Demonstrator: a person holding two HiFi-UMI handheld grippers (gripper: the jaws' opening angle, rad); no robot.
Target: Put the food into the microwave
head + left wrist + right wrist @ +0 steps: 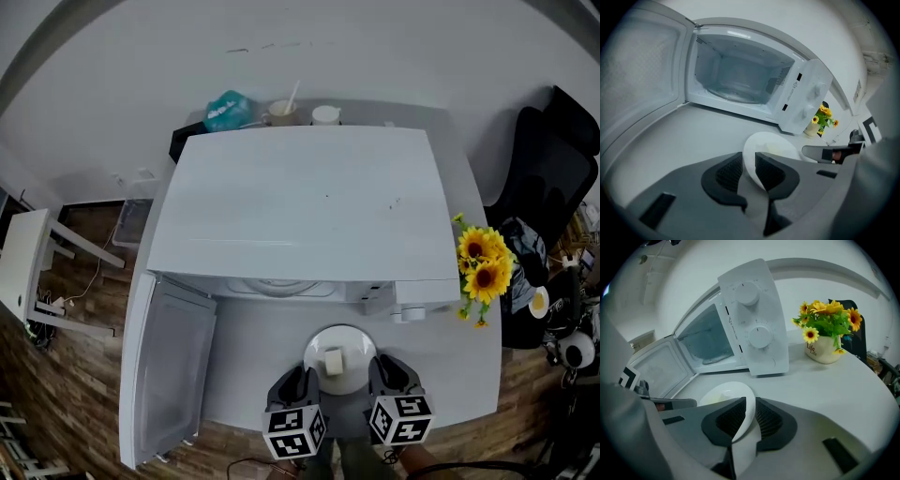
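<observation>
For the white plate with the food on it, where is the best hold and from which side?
The plate's thin rim, at opposite edges: left gripper on the left edge, right gripper on the right, both coming from the near side. The rim slips between jaws, the food sits centred, and the open microwave lies straight ahead.

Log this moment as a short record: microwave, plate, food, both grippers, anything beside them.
microwave: white, door swung open at its left
plate: white, in front of the open cavity, not yet inside
food: pale block on the plate
left gripper: jaws closed on the plate's left rim
right gripper: jaws closed on the plate's right rim
sunflower pot: right of the microwave
</observation>
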